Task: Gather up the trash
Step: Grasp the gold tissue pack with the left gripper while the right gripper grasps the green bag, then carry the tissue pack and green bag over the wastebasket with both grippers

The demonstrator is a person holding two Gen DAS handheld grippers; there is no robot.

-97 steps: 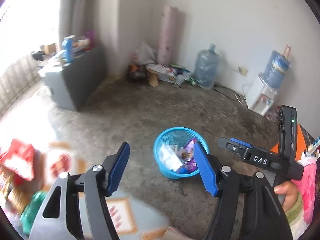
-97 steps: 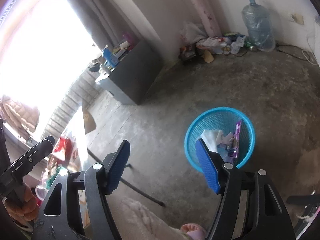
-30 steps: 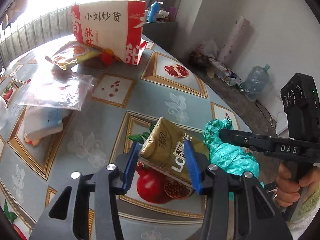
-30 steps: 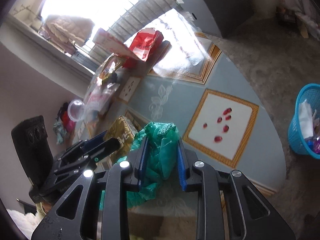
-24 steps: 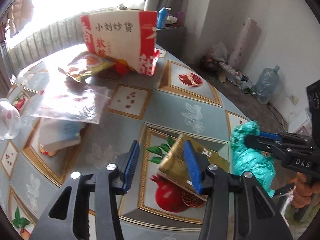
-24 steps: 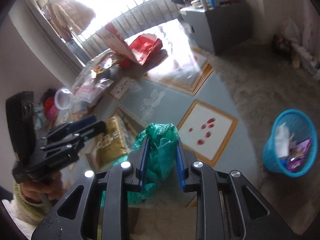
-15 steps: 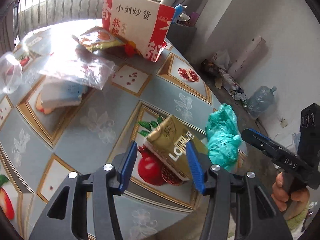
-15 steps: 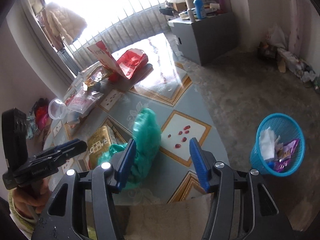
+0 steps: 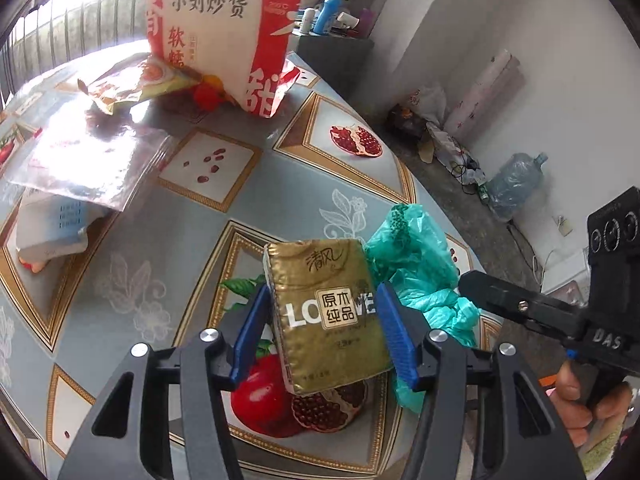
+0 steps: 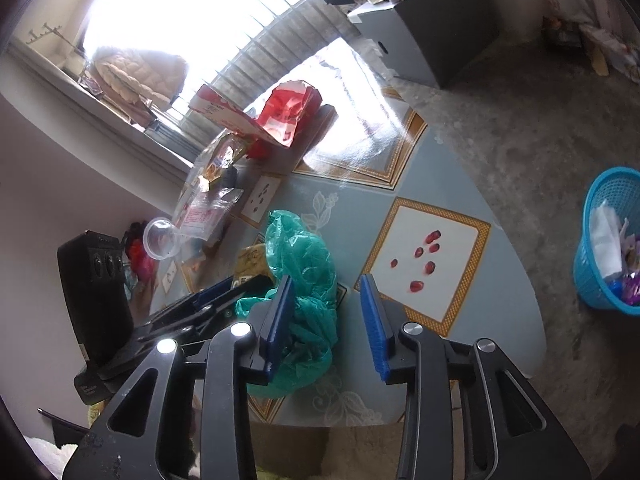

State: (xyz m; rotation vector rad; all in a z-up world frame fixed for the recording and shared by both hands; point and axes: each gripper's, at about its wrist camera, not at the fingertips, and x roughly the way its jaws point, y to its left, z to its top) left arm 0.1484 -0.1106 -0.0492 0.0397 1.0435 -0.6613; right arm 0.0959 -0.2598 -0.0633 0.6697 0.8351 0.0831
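The left gripper (image 9: 322, 332) has its fingers clamped on a gold tissue pack (image 9: 326, 320), lifted above the tabletop (image 9: 280, 184) near its floor-side edge. The right gripper (image 10: 326, 322) stands wide apart, holding nothing, with the crumpled green plastic bag (image 10: 302, 280) against its left finger by that same edge. On the floor past the edge, a blue basket (image 10: 610, 276) holds white paper and a purple wrapper.

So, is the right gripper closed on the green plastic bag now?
No, the right gripper is open, with the green plastic bag beside its left finger.
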